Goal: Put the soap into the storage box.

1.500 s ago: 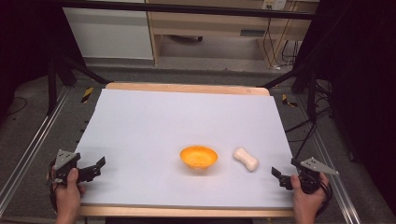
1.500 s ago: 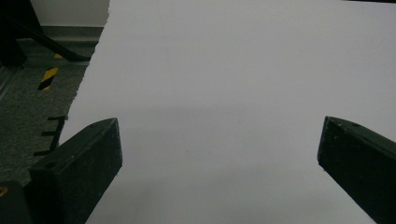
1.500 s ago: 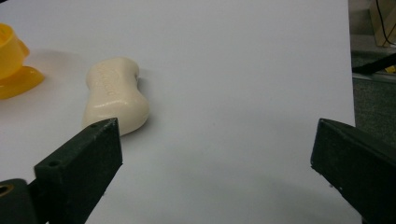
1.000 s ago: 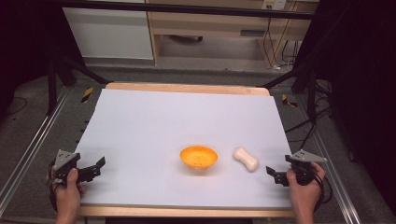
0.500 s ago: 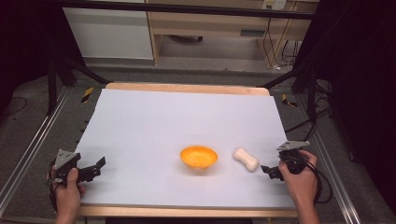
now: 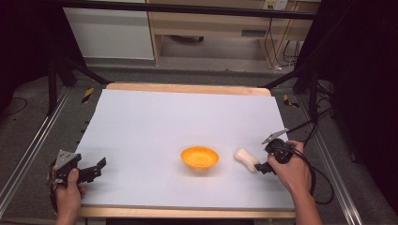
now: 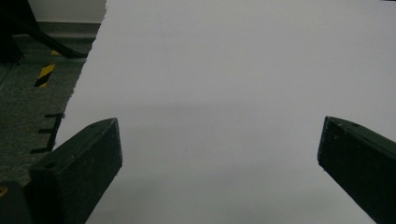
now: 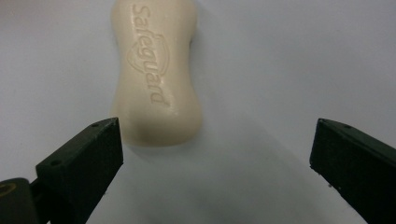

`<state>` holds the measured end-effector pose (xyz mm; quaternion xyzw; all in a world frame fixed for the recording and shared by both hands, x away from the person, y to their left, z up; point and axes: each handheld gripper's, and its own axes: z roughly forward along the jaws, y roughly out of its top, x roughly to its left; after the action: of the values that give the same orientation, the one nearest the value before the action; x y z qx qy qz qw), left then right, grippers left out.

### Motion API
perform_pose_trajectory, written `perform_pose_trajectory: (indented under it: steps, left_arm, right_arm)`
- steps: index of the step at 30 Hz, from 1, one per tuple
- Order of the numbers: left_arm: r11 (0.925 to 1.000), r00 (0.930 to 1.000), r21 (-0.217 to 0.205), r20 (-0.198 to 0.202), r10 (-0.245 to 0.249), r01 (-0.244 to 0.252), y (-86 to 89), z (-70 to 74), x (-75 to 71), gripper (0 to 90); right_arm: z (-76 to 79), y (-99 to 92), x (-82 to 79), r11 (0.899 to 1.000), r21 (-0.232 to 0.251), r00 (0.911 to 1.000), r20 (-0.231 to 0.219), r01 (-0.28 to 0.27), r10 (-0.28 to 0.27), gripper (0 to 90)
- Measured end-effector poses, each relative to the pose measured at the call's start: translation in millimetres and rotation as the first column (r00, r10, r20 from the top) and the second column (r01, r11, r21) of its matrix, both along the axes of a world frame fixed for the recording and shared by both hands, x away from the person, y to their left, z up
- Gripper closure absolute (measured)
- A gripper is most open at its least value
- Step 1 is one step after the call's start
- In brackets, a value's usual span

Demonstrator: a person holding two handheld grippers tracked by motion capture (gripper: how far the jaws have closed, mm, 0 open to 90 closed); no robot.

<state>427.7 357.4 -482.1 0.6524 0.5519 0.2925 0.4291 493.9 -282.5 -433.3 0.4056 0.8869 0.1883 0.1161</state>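
Left tongs: held low over the near-left corner of the counter, jaws spread wide with bare white surface between them and nothing gripped. They sit well apart from everything else, so little can go wrong on this side unless the hand drifts off the counter's edge.

Orange bowl: stands upright near the middle of the counter, just left of the soap and apart from it. It looks light; a soap bar shoved leftward could bump it and slide it.

Soap bar: a cream, waisted bar stamped "Safeguard", lying flat on the counter between the bowl and the right tongs. In the right gripper view the soap bar lies mostly beyond the jaw tips and toward the left jaw, not centred.

Right tongs: close against the bar's near end, jaws wide apart and holding nothing.

Risk 1: because the bar is off-centre, the left jaw probably meets it first on closing and pushes or spins it instead of pinching it.

Risk 2: only the rounded end lies near the gap; a shallow grip there could squeeze the smooth bar out forward, toward the bowl.

Risk 3: a low approach may scrape the jaw tips on the counter.
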Motion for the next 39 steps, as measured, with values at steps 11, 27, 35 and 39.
perform_pose_trajectory:
  steps: [11,27,35,39]
  left_arm:
    - [1.0,1.0,0.0,-0.002,-0.003,0.003,0.3,0.1,0.3,0.0]
    - [1.0,1.0,0.001,-0.004,-0.003,0.003,0.3,0.0,0.4,0.0]
    - [1.0,1.0,0.001,-0.004,-0.004,0.004,0.4,0.1,0.5,0.0]
    - [1.0,1.0,0.0,-0.006,-0.005,0.005,0.5,0.1,0.6,0.0]
  right_arm:
    - [-3.4,20.3,13.0,0.998,-0.045,0.9962,-0.076,-0.046,0.042,5.8]
    - [-2.7,46.3,28.9,0.991,-0.09,0.9865,-0.14,-0.098,0.085,20.9]
    - [-6.7,56.2,35.0,0.989,-0.098,0.9788,-0.183,-0.11,0.091,30.8]
    - [-9.6,56.7,40.0,0.986,-0.101,0.9779,-0.175,-0.133,0.114,35.6]
